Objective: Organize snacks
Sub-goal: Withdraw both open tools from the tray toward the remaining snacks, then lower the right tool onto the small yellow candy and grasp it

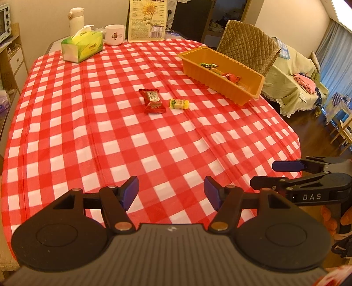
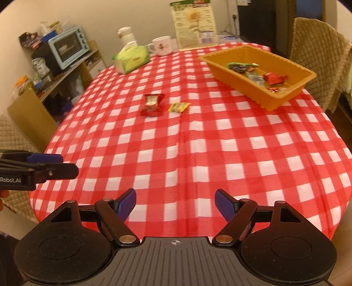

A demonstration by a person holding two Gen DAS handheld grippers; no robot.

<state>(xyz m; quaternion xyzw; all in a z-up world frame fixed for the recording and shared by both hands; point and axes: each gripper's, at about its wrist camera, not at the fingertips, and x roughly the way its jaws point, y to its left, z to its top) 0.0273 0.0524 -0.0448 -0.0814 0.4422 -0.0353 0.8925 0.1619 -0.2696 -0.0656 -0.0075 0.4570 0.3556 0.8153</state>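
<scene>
Red-and-white checked cloth covers the counter [image 1: 154, 143] right out to its rounded near edge, where it drapes over. A broad stretch of bare cloth lies between that near edge and the snacks, with nothing standing on it.

Two loose snacks lie near the middle: one red snack packet [image 1: 152, 100] and, just beside it on its right, one small yellow candy [image 1: 179, 103]; the two are close but apart. Beyond them to the right, near the counter's far right edge, sits one orange tray [image 1: 211, 73] holding several wrapped snacks: a green one, a red one and a few others too small to count surely. A quilted chair back [image 1: 248, 47] stands directly behind the tray.

Along the far edge stand one green tissue box [image 1: 82, 46], one white mug [image 1: 114, 34], one white flask [image 1: 76, 18] and one sunflower-printed bag [image 1: 147, 19].

The left gripper [image 1: 171, 191] hovers over the near edge, its jaws apart and empty. The right gripper [image 2: 175, 202] is beside it, jaws likewise spread wide with nothing between them. Both are well apart from the snacks.
</scene>
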